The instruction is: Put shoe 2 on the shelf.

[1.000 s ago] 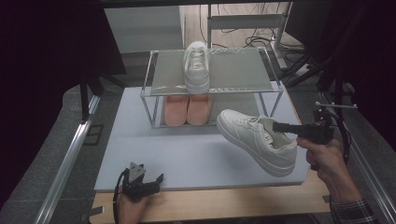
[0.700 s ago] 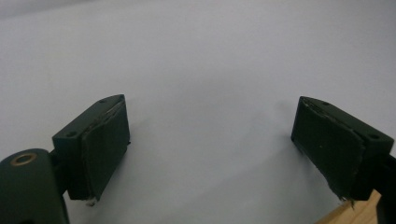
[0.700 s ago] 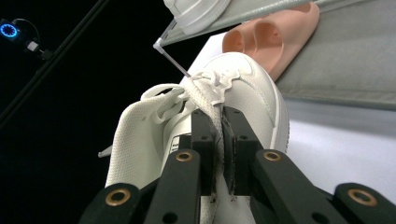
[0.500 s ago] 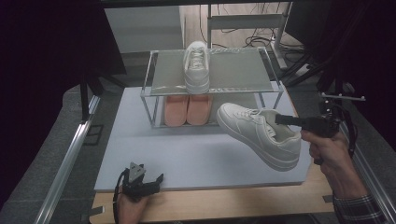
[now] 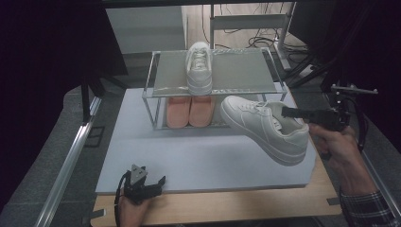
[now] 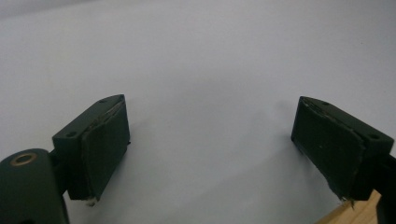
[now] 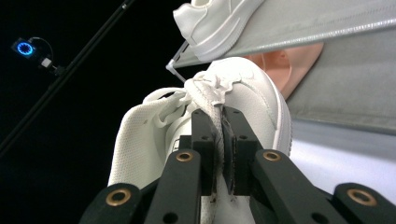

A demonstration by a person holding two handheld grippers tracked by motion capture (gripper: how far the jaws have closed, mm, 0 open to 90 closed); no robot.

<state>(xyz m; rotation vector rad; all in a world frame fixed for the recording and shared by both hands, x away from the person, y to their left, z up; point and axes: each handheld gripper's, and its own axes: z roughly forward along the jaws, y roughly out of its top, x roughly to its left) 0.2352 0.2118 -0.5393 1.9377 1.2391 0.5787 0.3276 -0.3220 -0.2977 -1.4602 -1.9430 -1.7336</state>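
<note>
We see a wooden table (image 5: 246,208) carrying a pale grey mat (image 5: 198,156), and at the mat's far side, ahead of both our grippers, stands a two-level shoe rack (image 5: 156,101) with a clear frame and a grey top shelf. One white sneaker (image 5: 199,68) sits on that top shelf with its toe toward us, and a pair of pink shoes (image 5: 190,110) rests side by side on the level beneath it. Just in front of the rack, to the left of our right hand (image 5: 338,146), hangs the second white sneaker (image 5: 265,127), lifted off the mat and tilted, its toe pointing toward the rack and its heel nearest the hand. Our right gripper (image 5: 289,112) reaches level from the right into the shoe's opening, and in the right gripper view its jaws are clamped together on the sneaker's tongue (image 7: 219,100), with the laces (image 7: 180,100) bunched just above and to the left of the pads; beyond them the shelved sneaker and a pink toe show at the top. Our left gripper (image 5: 158,182) lies low at the near edge of the mat, well apart from the held sneaker and to its lower left, and in the left gripper view its jaws stand wide apart over bare mat with nothing between them.
</note>
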